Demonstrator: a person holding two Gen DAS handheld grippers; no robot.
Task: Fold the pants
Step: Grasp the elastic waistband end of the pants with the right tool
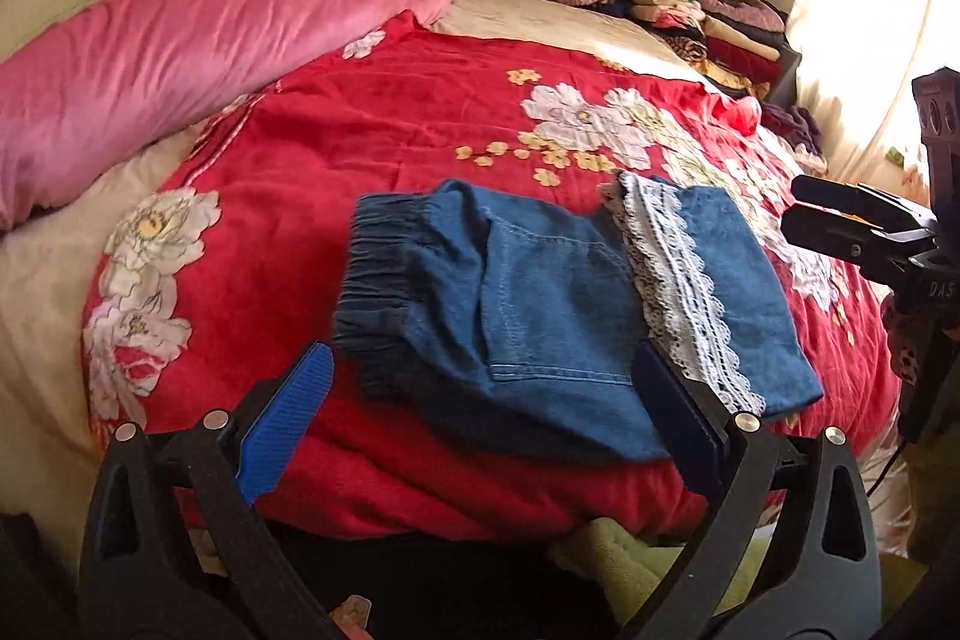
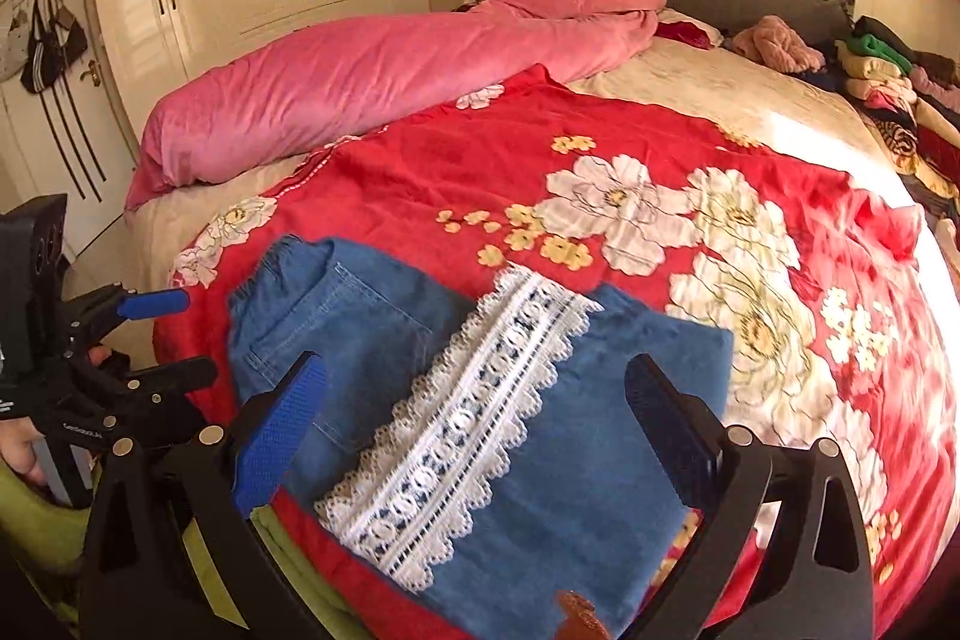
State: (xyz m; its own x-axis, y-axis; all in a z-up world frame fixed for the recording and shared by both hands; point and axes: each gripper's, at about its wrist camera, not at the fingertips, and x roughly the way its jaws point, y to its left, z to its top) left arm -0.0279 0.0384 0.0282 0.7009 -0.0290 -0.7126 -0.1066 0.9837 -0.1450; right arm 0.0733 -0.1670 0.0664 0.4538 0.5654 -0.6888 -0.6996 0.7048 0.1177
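The denim pants (image 1: 540, 298) lie folded into a compact stack on the red floral quilt (image 1: 372, 130), lace hem (image 2: 462, 424) on top. Left gripper (image 1: 480, 424) and right gripper (image 2: 480, 436) hover just beside them, jaws wide, empty; folding looks essentially finished.

Bed (image 1: 600, 22) under red floral quilt (image 1: 390, 130)

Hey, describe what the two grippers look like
Both grippers are black plastic scissor-style frames with silver rivets. The left gripper and right gripper each carry ribbed blue pads on their fingers. White lettering marks the frames, and a patterned sleeve shows behind the right one.
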